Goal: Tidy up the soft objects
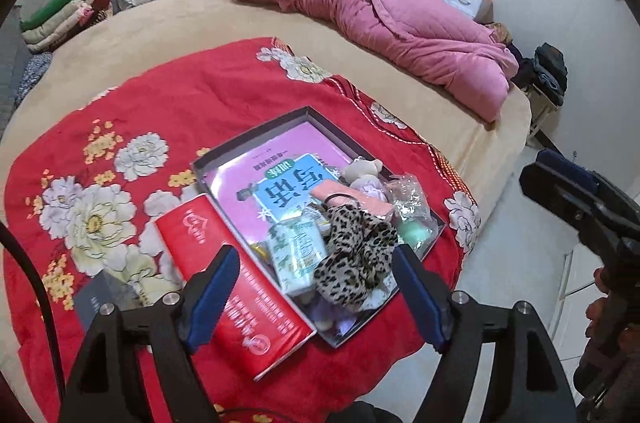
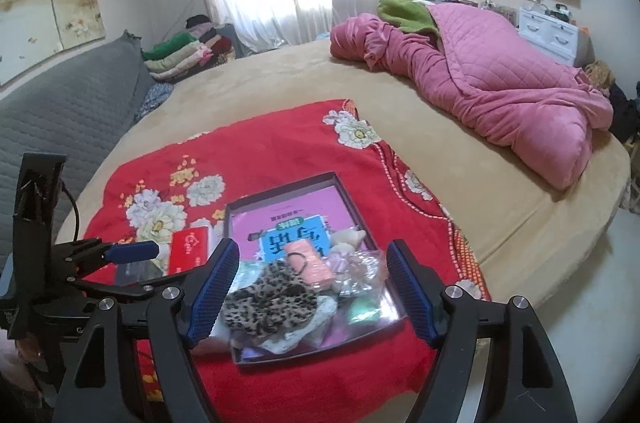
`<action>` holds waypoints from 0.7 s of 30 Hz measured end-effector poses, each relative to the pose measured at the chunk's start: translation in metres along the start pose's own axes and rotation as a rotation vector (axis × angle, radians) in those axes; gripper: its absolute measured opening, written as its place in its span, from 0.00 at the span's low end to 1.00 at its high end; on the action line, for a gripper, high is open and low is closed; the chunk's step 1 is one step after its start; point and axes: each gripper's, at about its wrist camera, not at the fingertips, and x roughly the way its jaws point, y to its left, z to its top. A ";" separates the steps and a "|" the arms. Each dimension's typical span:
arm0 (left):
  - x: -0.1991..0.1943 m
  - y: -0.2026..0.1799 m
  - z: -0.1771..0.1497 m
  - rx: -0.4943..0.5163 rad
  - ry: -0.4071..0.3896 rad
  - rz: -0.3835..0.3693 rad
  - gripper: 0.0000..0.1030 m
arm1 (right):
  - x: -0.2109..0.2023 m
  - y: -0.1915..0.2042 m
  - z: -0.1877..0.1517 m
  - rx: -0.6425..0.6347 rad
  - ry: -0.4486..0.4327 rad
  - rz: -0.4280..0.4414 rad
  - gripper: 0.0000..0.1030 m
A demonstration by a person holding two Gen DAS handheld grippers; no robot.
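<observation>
A shallow grey box [image 1: 256, 139] [image 2: 280, 189] sits on a red floral blanket [image 1: 180, 103] [image 2: 272, 147] on the bed. In it lie a pink book [image 1: 272, 179], a leopard-print scrunchie [image 1: 354, 255] [image 2: 264, 299], a small plush bear [image 1: 362, 171] [image 2: 348, 237], a pink folded cloth [image 1: 344, 197] [image 2: 314, 263], a tissue pack [image 1: 296, 251] and a clear bag [image 1: 408, 199]. My left gripper [image 1: 316, 299] is open just above the box's near end. My right gripper [image 2: 312, 295] is open above the scrunchie. Both are empty.
A red box [image 1: 236, 287] [image 2: 188, 247] lies left of the grey box. A pink quilt [image 1: 400, 23] [image 2: 480, 75] lies on the tan bed [image 1: 200, 19]. Folded clothes [image 1: 60, 15] are stacked far left. White floor [image 1: 540, 263] lies right.
</observation>
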 end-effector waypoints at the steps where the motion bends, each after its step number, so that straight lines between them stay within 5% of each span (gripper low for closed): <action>1: -0.005 0.002 -0.003 -0.004 -0.006 0.002 0.77 | -0.001 0.003 -0.002 0.007 0.001 0.005 0.75; 10: -0.035 0.018 -0.034 -0.025 -0.034 0.047 0.78 | -0.020 0.026 -0.030 0.097 -0.024 -0.018 0.76; 21: -0.053 0.037 -0.084 -0.050 -0.025 0.089 0.78 | -0.024 0.067 -0.091 0.089 0.079 -0.071 0.76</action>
